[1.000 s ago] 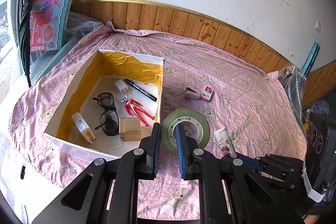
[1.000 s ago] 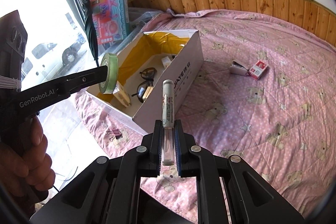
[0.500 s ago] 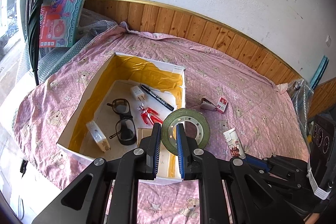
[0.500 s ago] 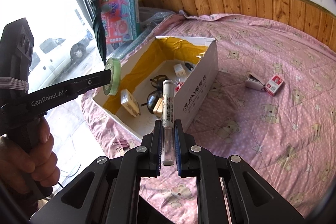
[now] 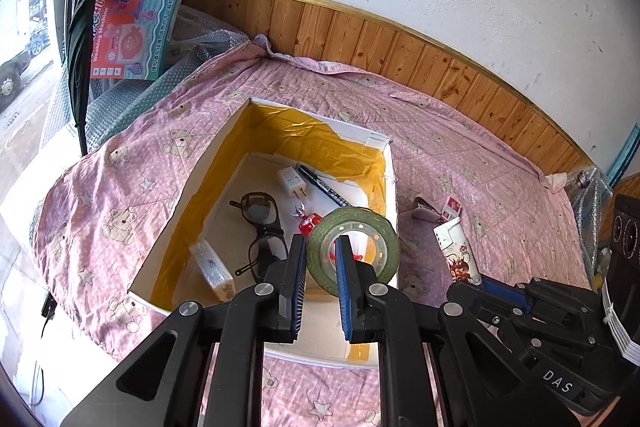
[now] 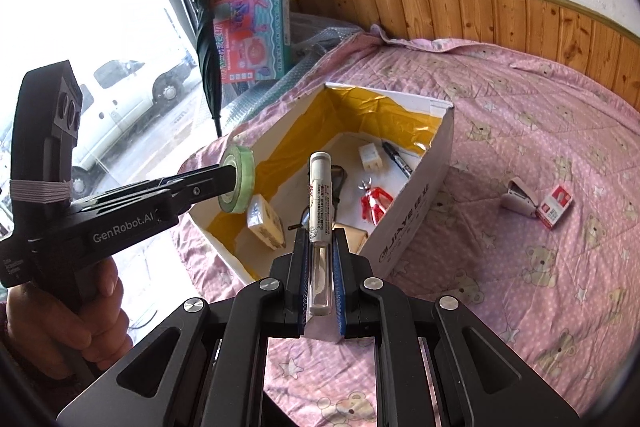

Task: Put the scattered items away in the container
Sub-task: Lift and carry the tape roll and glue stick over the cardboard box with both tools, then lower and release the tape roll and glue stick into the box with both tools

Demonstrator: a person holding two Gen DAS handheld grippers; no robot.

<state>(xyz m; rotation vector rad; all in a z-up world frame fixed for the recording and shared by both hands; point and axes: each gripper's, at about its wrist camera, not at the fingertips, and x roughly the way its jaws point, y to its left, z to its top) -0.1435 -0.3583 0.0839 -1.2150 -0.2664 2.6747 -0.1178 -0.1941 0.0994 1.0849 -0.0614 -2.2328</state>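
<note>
Both loads now over the box [image 5: 382, 155]: left gripper [image 5: 320, 269] pinching tape roll [image 5: 354, 247], right gripper [image 6: 320, 263] clamping glue tube [image 6: 320, 195], ready for drop-in.

An open white cardboard box with yellow lining [image 5: 224, 163] sits on the pink bear-print quilt [image 5: 460, 155] toward its window-side edge. Inside lie black-framed glasses [image 5: 260, 227], a white plug adapter [image 5: 291, 181], a black marker pen [image 5: 324, 185], a red toy figure [image 6: 374, 201] and a small cream packet [image 5: 212, 269]. On the quilt beside the box's outer wall rest a white stapler [image 6: 520, 195] and, touching it, a red-and-white staple box [image 6: 554, 206].
</note>
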